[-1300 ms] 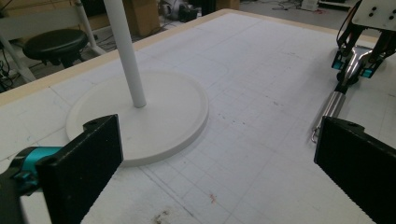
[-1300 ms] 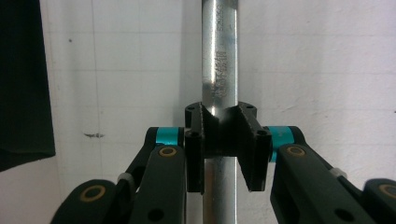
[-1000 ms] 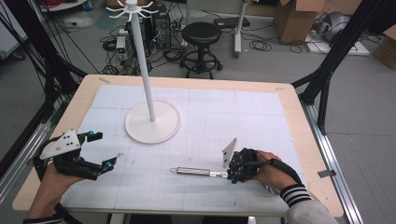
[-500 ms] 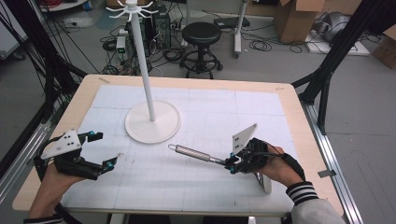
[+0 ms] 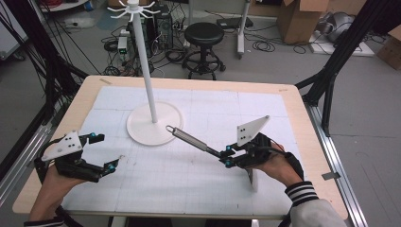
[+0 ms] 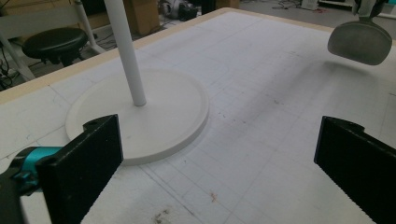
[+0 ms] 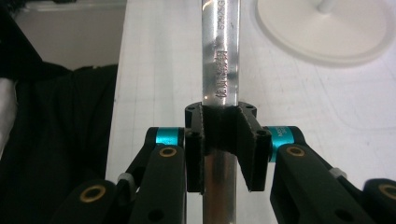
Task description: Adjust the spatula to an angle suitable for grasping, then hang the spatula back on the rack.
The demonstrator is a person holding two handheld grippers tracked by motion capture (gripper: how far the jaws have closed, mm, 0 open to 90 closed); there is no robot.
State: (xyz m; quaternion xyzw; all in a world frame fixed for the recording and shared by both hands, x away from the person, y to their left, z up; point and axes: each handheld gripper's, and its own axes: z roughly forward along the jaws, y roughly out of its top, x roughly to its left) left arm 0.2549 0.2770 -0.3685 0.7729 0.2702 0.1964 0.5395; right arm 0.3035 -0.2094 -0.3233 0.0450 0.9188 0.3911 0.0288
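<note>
My right gripper (image 5: pixel 227 156) is shut on the shaft of a metal spatula (image 5: pixel 191 140) and holds it above the mat. The handle slants up and left, and its end loop hovers near the rim of the white hook stand's base (image 5: pixel 142 130). The spatula's flat head hangs under the person's right hand. In the right gripper view, my right gripper (image 7: pixel 219 122) clamps the engraved steel shaft (image 7: pixel 220 56) between both pads. My left gripper (image 5: pixel 105 151) rests open at the mat's left side with nothing between its fingers. In the left gripper view, the left gripper (image 6: pixel 219 158) faces the stand base (image 6: pixel 154 112) and the spatula head (image 6: pixel 360 42).
The stand's thin white pole (image 5: pixel 144 61) rises to a ring of hooks at the top. A white gridded mat (image 5: pixel 198 189) covers the wooden table (image 5: pixel 302 118). Behind the table stand a black stool (image 5: pixel 203 35), cardboard boxes and black frame posts.
The right gripper has lifted the spatula off the mat and tilted it, so the handle's loop end has risen and swung toward the stand base. The left gripper has stayed put.
</note>
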